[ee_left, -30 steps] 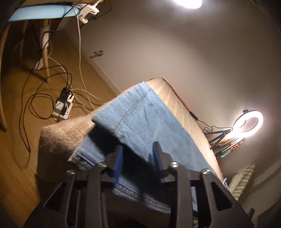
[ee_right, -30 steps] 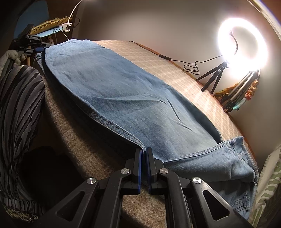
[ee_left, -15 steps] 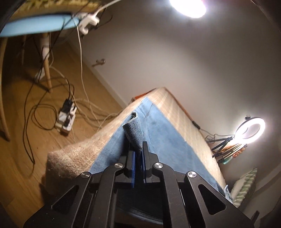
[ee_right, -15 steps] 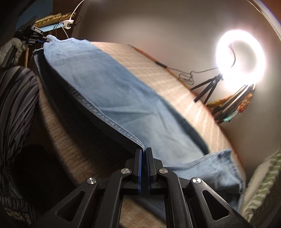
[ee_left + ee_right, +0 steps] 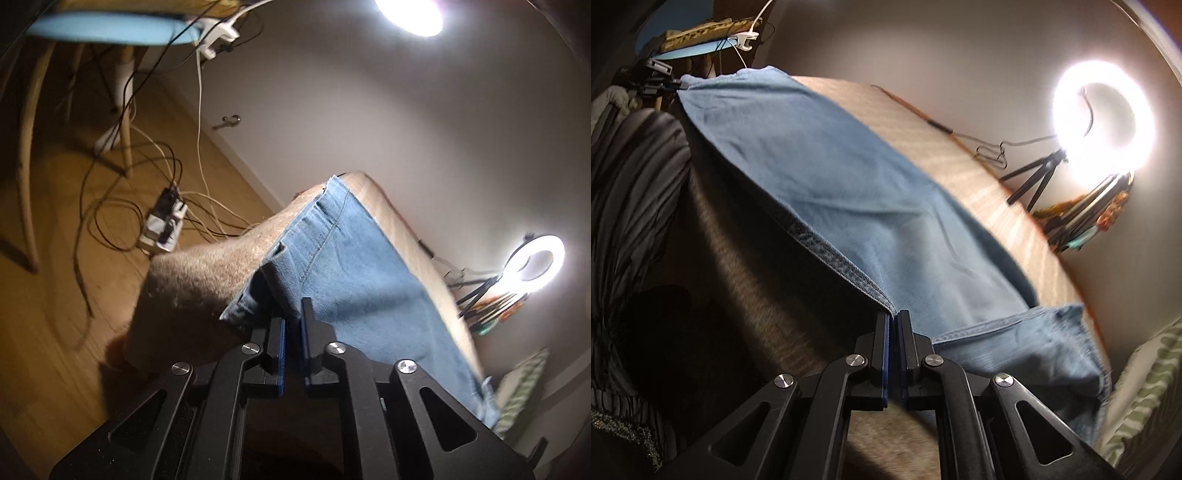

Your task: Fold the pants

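Note:
Light blue denim pants [image 5: 354, 266] lie lengthwise on a tan blanket-covered bed [image 5: 207, 273]. My left gripper [image 5: 293, 314] is shut on the near hem end of the pants and holds it lifted off the bed. My right gripper [image 5: 894, 317] is shut on the seamed near edge of the pants [image 5: 820, 192], which rises taut toward the far end. There the left gripper [image 5: 657, 79] shows small, pinching the far corner. The waist part [image 5: 1034, 354] lies bunched at the lower right.
A lit ring light on a tripod [image 5: 1100, 122] stands by the wall beyond the bed. A power strip with tangled cables [image 5: 164, 225] lies on the wood floor. A blue stool [image 5: 107, 27] stands behind. A striped dark garment [image 5: 628, 192] hangs left. A green striped pillow [image 5: 1145, 398] lies right.
My left gripper closed on the pants' end and lifted it. My right gripper stayed shut and raised the near edge, pulling the denim taut off the bed.

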Demonstrator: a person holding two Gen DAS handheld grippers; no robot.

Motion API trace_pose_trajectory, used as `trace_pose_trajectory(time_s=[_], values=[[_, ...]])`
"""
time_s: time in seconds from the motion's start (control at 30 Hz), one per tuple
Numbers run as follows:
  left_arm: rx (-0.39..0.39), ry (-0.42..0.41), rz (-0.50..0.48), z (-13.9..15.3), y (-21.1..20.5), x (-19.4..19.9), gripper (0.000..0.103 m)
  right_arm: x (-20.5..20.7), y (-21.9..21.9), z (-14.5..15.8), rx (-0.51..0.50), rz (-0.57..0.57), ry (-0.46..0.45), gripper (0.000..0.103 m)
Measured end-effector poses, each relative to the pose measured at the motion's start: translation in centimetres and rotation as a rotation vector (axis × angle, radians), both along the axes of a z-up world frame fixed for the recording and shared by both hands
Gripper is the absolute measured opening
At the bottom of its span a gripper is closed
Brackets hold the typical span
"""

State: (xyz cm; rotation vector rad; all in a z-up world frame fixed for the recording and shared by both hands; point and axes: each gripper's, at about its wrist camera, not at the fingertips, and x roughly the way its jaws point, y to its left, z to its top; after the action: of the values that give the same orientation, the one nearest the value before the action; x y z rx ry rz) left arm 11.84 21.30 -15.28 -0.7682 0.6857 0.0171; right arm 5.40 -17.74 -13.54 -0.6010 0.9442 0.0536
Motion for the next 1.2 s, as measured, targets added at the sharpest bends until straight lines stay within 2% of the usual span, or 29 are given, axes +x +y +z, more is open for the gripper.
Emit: trace_pose_trajectory(time_s=[0.1,0.17,0.23,0.27,0.3,0.37,0.4,0.53,0.6,0.73,0.8,0.87,0.93,1.0,1.2], values=[[0.068,0.022,0.021,1.2,0.2,-0.4,0.016,-0.1,-0.4,-0.4,0.039,-0.029,0.016,0.002],[0.090,0.017,0.020,2.4,0.3,-0.7,0.016,-0.2,-0.5,-0.3,0.066,-0.049,0.010,0.003],[0.145,-0.002,-0.016,4.2,-0.5,-0.7,0.016,-0.3,-0.8,0.1,0.104,-0.070,0.002,0.004],[0.168,-0.014,-0.037,4.9,-0.9,-0.5,0.017,-0.3,-1.0,0.4,0.135,-0.082,0.006,0.010],[0.191,-0.030,-0.069,5.9,-1.7,-0.3,0.021,-0.3,-1.3,0.7,0.168,-0.096,0.007,0.019],[0.221,-0.059,-0.150,7.9,-3.6,0.6,0.031,-0.4,-2.1,1.7,0.221,-0.125,-0.022,0.029],[0.230,-0.074,-0.190,8.8,-4.6,1.1,0.033,-0.5,-2.7,2.2,0.254,-0.142,-0.032,0.030],[0.272,-0.120,-0.361,11.9,-10.1,3.5,0.034,-0.5,-5.7,4.4,0.353,-0.231,-0.073,0.036],[0.268,-0.134,-0.445,12.8,-12.9,4.7,0.034,-0.3,-7.8,5.5,0.384,-0.295,-0.101,0.048],[0.265,-0.150,-0.622,14.4,-19.4,7.1,0.036,0.5,-12.7,7.7,0.414,-0.426,-0.151,0.056],[0.266,-0.162,-0.713,14.9,-23.1,8.1,0.040,1.3,-15.2,8.7,0.422,-0.493,-0.164,0.066],[0.263,-0.162,-0.790,15.2,-26.1,8.6,0.040,2.4,-17.7,9.4,0.430,-0.551,-0.178,0.070],[0.258,-0.153,-0.863,14.8,-29.5,9.1,0.040,3.6,-20.2,10.1,0.453,-0.593,-0.183,0.071],[0.253,-0.141,-0.933,14.2,-32.7,9.5,0.044,5.5,-22.2,10.2,0.476,-0.633,-0.159,0.077],[0.205,-0.086,-1.132,10.8,-41.8,8.1,0.046,10.9,-27.0,9.1,0.484,-0.750,-0.108,0.078]])
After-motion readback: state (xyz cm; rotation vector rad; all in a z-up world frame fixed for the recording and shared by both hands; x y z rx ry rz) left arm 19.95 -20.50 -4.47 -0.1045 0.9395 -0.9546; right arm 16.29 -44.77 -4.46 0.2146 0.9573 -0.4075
